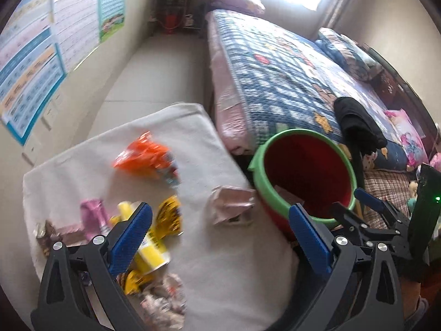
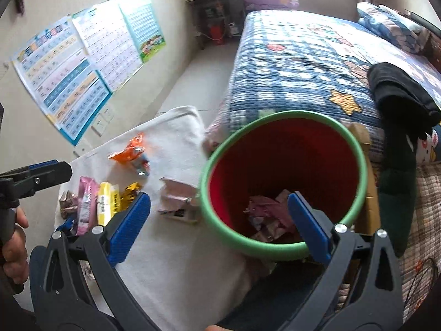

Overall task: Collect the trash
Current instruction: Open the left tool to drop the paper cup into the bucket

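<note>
A red bin with a green rim [image 2: 284,248] stands beside the white cloth [image 2: 171,248], with pink wrappers [image 2: 267,215] in its bottom. My right gripper [image 2: 219,226] hangs open over the bin's near rim, nothing between its blue pads. My left gripper [image 1: 220,234] is open and empty above the cloth [image 1: 220,262], left of the bin [image 1: 259,182]. Loose on the cloth are an orange wrapper [image 1: 143,157], a crumpled pink wrapper [image 1: 231,204], a yellow packet [image 1: 148,245], a yellow-black wrapper [image 1: 171,215] and a pink packet [image 1: 93,215].
A bed with a blue checkered quilt [image 1: 275,69] runs along the right, a black garment [image 1: 355,121] on it. Posters [image 2: 69,82] hang on the left wall. A dark shelf [image 1: 179,8] closes the floor aisle. A cardboard box [image 2: 363,143] sits behind the bin.
</note>
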Motion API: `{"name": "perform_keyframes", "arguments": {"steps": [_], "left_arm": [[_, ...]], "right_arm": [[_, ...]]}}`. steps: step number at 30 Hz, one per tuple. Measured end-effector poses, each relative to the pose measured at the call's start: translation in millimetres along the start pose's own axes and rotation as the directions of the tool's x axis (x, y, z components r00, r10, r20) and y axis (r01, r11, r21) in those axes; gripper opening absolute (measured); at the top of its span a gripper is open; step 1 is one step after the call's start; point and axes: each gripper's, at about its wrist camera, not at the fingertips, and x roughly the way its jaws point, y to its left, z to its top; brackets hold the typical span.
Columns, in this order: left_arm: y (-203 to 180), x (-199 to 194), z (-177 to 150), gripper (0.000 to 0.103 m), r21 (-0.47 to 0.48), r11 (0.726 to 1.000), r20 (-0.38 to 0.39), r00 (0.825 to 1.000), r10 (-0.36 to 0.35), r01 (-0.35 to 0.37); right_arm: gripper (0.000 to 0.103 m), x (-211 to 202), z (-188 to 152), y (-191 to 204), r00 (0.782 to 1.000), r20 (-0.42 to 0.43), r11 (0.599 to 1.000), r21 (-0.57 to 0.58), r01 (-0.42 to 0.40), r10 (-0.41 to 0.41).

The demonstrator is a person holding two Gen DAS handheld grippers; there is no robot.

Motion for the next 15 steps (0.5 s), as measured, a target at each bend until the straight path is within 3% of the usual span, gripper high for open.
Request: {"name": "perform_keyframes", "arguments": {"steps": [15], "left_arm": [[101, -26, -66, 0.095, -0.167, 0.981, -0.023, 0.995, 0.099, -0.101]], "right_arm": [[0.098, 19, -26, 86, 0.993, -0.078, 0.987, -0.131, -0.097, 0.087]]}}
